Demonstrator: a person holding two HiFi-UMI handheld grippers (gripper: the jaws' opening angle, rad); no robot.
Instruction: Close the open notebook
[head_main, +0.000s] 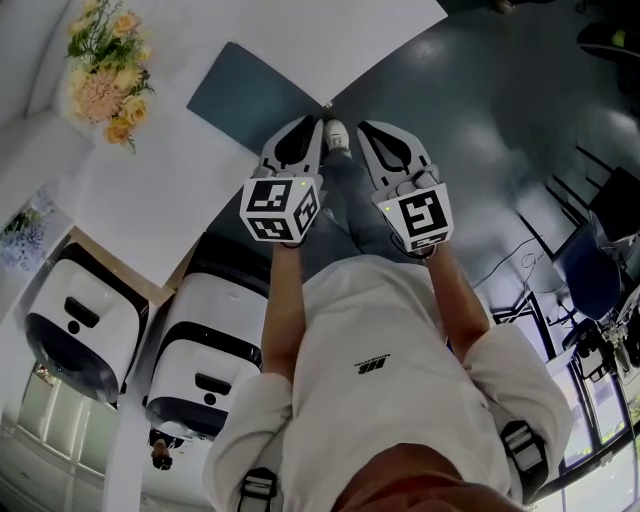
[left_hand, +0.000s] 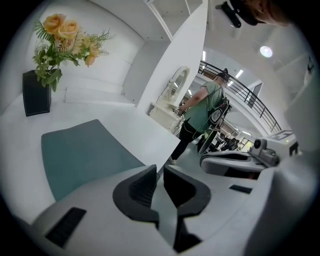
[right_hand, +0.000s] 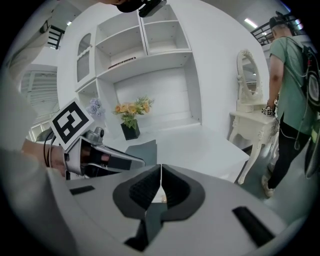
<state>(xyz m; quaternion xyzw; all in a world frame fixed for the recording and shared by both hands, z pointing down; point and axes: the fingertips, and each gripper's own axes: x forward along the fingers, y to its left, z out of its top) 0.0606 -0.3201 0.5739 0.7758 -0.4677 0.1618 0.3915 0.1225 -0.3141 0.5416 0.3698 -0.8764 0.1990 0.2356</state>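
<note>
A flat dark teal rectangle (head_main: 240, 95), which looks like a notebook lying closed, rests on the white table (head_main: 200, 190) near its corner. It also shows in the left gripper view (left_hand: 80, 155) and the right gripper view (right_hand: 141, 149). My left gripper (head_main: 312, 122) hovers just off the table corner, short of the notebook, with its jaws (left_hand: 159, 170) drawn together to a thin slit and holding nothing. My right gripper (head_main: 365, 127) hangs beside it over the dark floor, with its pads (right_hand: 160, 167) touching and empty.
A black vase of peach flowers (head_main: 105, 75) stands at the table's far left. Two white machines (head_main: 80, 320) sit on the floor beside the table. A person in a green shirt (right_hand: 295, 90) stands by a white dressing table (right_hand: 250, 120). White shelves (right_hand: 145, 45) back the table.
</note>
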